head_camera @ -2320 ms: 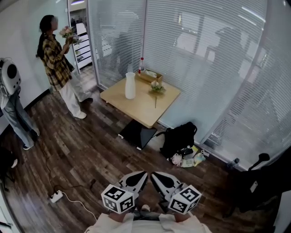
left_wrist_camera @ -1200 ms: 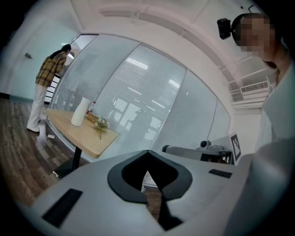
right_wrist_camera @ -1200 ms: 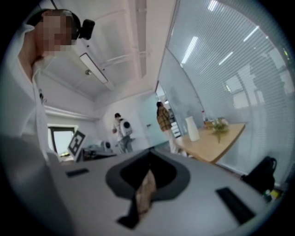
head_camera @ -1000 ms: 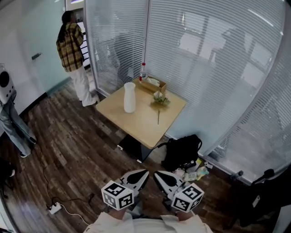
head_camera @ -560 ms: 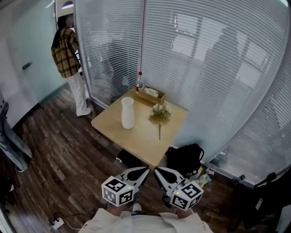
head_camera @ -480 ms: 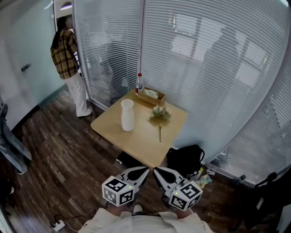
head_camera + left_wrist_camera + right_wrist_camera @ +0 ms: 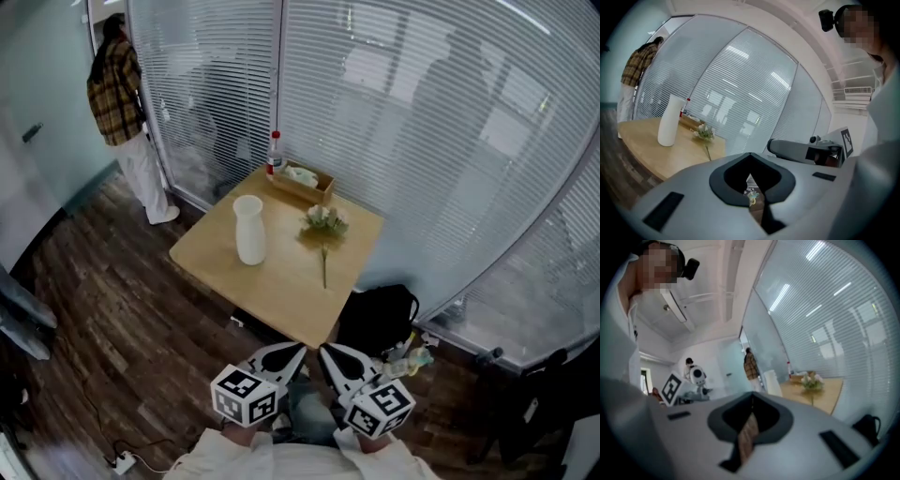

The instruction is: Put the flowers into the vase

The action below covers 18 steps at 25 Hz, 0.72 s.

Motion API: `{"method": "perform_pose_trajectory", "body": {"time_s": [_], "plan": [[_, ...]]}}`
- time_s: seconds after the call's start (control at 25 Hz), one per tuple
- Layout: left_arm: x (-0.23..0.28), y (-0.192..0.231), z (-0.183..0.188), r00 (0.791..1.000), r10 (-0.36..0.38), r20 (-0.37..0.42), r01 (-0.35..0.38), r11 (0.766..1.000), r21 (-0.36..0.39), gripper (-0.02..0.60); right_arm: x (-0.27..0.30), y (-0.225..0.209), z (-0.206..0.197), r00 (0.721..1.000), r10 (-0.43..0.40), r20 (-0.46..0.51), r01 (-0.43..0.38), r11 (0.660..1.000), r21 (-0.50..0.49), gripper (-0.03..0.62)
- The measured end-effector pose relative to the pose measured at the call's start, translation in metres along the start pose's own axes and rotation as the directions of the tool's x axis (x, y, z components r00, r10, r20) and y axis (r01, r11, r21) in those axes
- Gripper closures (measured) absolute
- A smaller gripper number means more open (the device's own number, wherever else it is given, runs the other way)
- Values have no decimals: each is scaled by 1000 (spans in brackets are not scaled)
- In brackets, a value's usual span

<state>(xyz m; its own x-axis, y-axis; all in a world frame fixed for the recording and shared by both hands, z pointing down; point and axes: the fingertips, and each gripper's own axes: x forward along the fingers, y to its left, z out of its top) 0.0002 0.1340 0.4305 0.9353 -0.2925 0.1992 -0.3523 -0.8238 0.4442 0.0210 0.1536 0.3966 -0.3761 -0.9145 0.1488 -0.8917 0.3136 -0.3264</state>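
Observation:
A white vase (image 7: 248, 230) stands upright on the left part of a small wooden table (image 7: 281, 291). A bunch of pale flowers (image 7: 323, 223) lies flat to its right, its stem toward me. Both grippers hang low in front of me, well short of the table. My left gripper (image 7: 296, 351) is shut with nothing in it, and so is my right gripper (image 7: 324, 352). The left gripper view shows the vase (image 7: 669, 120) and flowers (image 7: 704, 133) far beyond its jaws. In the right gripper view the vase (image 7: 772, 383) and flowers (image 7: 811, 379) are just as distant.
A wooden box (image 7: 300, 182) and a red-capped bottle (image 7: 274, 150) sit at the table's far edge against the blind-covered glass wall. A black backpack (image 7: 380, 317) and small clutter lie on the floor right of the table. A person (image 7: 117, 94) stands at the far left doorway.
The table, vase and flowers have drawn nearer and lower in the head view. Both grippers stay shut side by side. The person in the plaid shirt has turned toward the doorway.

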Motion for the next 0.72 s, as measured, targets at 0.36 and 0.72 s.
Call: {"method": "perform_pose_trajectory", "body": {"time_s": [0.36, 0.72], "plan": [[44, 62, 37, 997, 72, 29, -71, 997, -15, 572, 65, -58, 31, 999, 43, -3, -43, 999, -7, 582], [96, 110, 70, 994, 108, 35, -107, 994, -24, 572, 126, -112, 61, 995, 99, -2, -98, 995, 22, 582]]}}
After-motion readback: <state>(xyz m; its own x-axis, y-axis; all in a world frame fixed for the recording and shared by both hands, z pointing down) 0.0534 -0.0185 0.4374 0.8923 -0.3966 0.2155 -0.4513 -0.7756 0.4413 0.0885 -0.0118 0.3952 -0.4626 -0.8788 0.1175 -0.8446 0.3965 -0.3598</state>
